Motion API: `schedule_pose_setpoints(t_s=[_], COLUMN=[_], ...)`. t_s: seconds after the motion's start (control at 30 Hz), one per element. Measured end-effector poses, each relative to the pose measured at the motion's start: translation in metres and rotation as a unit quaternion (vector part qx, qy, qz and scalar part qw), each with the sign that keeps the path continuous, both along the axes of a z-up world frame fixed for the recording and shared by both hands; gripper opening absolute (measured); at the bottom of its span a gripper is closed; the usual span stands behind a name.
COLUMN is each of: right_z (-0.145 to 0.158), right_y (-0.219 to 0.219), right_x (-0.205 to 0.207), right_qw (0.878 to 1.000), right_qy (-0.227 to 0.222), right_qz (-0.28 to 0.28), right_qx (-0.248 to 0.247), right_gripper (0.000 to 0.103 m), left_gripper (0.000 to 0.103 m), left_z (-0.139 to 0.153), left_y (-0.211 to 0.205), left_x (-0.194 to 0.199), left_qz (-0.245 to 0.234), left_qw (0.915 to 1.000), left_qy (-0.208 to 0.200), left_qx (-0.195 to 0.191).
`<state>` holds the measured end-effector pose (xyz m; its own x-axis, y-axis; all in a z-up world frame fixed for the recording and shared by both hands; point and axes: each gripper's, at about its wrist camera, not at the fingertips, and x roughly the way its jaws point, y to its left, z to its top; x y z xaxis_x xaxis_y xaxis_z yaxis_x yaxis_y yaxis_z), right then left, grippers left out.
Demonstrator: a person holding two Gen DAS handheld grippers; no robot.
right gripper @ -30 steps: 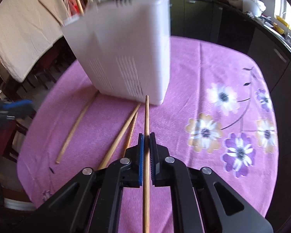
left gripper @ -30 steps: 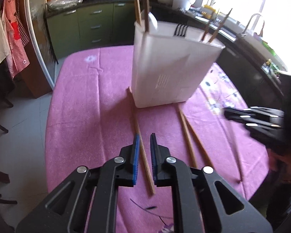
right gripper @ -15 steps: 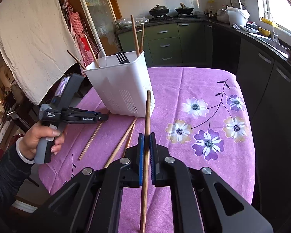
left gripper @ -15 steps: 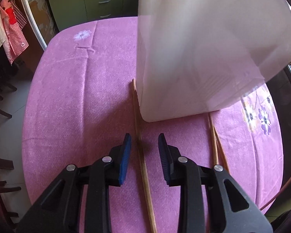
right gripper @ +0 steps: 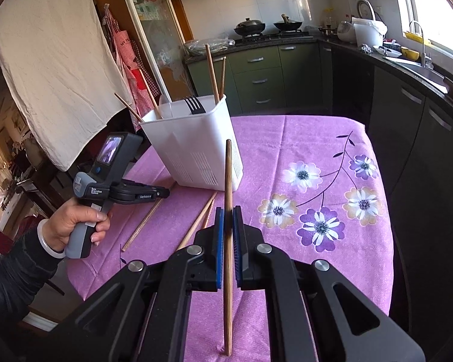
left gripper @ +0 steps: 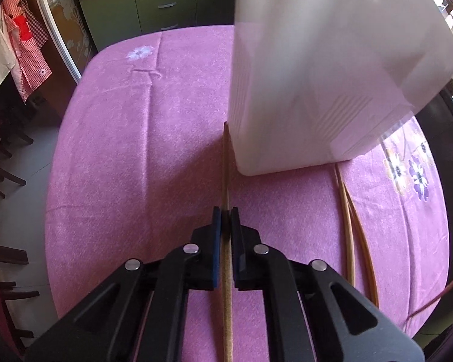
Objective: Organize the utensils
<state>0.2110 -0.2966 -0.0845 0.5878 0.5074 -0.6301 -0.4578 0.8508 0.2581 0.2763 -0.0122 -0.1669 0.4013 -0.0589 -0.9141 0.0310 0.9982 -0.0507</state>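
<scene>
Both grippers, left point(left gripper: 226, 211) and right point(right gripper: 228, 211), clamp chopsticks over a purple floral tablecloth point(right gripper: 302, 138) (green kitchen cabinets point(right gripper: 259, 78) behind).

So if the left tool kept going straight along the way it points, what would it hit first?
Most likely the white utensil holder. The left tool, shut on a chopstick that lies on the purple tablecloth, points along that stick toward the holder's near left corner; depth is unclear, so it might just graze past.

Black gripper arms, silver screws, blue-padded fingers point(left gripper: 216, 235), grey handle, dark sleeve, pale bangle point(right gripper: 49, 242)
</scene>
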Motion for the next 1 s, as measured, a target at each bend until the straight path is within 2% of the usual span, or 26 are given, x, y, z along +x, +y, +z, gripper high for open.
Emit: schedule_pose_setpoints(t_s=[0.23, 0.33, 0.53, 0.73, 1.0], right_z=[0.019, 0.022, 0.024, 0.024, 0.025], right_y=[-0.002, 0.000, 0.004, 0.004, 0.004], right_x=[-0.014, -0.019, -0.026, -0.030, -0.033], right_qw=[1.000, 0.999, 0.999, 0.999, 0.999], right_qy=[-0.026, -0.032, -0.037, -0.041, -0.042], right_qz=[0.001, 0.002, 0.004, 0.005, 0.009], right_qx=[0.011, 0.010, 0.003, -0.001, -0.005], right_gripper=[0.007, 0.007, 0.007, 0.007, 0.007], left_gripper=[0.006, 0.006, 0.006, 0.006, 0.006], left_z=[0.054, 0.082, 0.115, 0.117, 0.136], left_y=[0.017, 0.020, 0.019, 0.012, 0.004], left_x=[-0.054, -0.081, -0.117, -0.129, -0.126], left_qz=[-0.007, -0.013, -0.032, -0.049, -0.062], left_qw=[0.9967, 0.9922, 0.9824, 0.9798, 0.9774], left_qy=[-0.080, -0.123, -0.184, -0.194, -0.201], left_qx=[-0.009, -0.011, -0.008, 0.001, -0.018])
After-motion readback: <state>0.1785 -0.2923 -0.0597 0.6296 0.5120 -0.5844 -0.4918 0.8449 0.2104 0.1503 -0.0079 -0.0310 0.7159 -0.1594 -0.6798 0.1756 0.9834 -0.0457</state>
